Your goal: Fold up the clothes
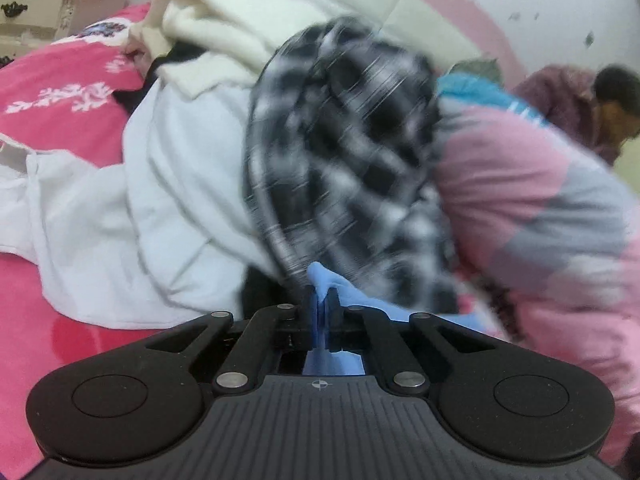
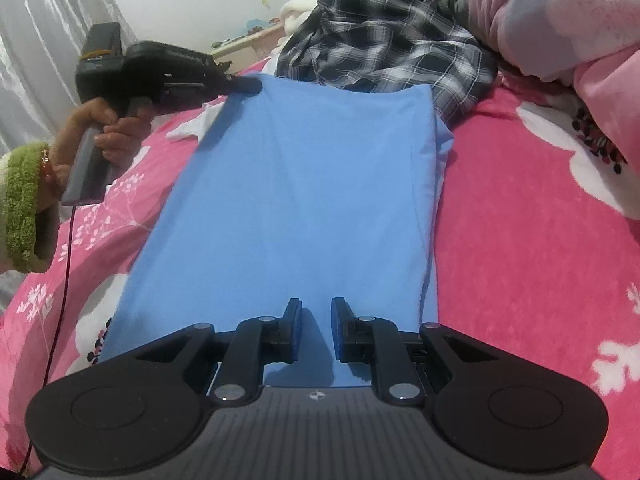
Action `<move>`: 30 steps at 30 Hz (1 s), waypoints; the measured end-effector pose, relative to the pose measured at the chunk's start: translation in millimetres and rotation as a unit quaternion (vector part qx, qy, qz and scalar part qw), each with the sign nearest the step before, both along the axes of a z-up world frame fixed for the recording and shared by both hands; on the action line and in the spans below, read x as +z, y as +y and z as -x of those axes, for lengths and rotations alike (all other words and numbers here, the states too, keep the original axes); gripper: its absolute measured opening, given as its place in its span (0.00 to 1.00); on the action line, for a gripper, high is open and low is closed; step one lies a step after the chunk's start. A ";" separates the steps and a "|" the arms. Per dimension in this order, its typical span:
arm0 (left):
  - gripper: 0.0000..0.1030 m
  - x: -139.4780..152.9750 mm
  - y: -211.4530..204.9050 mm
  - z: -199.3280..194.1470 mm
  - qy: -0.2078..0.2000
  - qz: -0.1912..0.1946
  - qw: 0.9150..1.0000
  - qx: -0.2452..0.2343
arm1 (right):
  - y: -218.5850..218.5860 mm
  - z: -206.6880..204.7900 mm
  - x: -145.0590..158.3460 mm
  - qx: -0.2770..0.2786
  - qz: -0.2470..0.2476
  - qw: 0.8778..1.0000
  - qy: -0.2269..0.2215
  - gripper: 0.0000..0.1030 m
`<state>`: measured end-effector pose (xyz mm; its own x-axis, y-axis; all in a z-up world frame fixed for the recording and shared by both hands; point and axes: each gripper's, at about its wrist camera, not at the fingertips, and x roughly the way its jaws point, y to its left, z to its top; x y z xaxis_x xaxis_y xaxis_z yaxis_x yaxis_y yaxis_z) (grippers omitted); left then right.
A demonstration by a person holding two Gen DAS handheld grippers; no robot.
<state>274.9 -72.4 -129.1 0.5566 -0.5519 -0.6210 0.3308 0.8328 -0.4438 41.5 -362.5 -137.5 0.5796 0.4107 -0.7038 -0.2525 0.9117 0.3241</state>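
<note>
The left tongs (image 1: 322,300) clamp the far left corner of the blue garment (image 2: 288,200), which lies flat on the bed (image 2: 520,220); the right tongs (image 2: 316,330) stand narrowly apart over its near edge, gripping nothing. Grip that near edge before lifting, keeping both edges level. Fold toward the open near side, because the plaid shirt (image 2: 384,36) crowds the far edge.

No readable text, labels, brands or numbers on anything in either view

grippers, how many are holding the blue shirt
1. The left gripper is shut on the blue shirt at its far corner; the right gripper sits open over the near edge.
</note>
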 end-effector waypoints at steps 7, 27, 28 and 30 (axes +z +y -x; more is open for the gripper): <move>0.31 -10.2 40.9 -4.5 0.032 0.055 0.995 0.076 | 0.5 0.2 -1.5 -0.007 -0.004 1.000 0.000 0.16; 0.38 -36.1 28.5 11.0 0.102 0.050 0.993 0.010 | -51.4 -122.7 25.0 -0.168 -0.084 0.982 -0.033 0.38; 0.38 -36.7 26.9 11.1 0.100 0.052 0.994 0.014 | -52.6 -131.7 20.1 -0.167 -0.093 0.981 -0.023 0.42; 0.38 -36.6 25.0 11.2 0.098 0.054 0.994 0.017 | -54.5 -147.2 8.3 -0.163 -0.112 0.980 0.002 0.43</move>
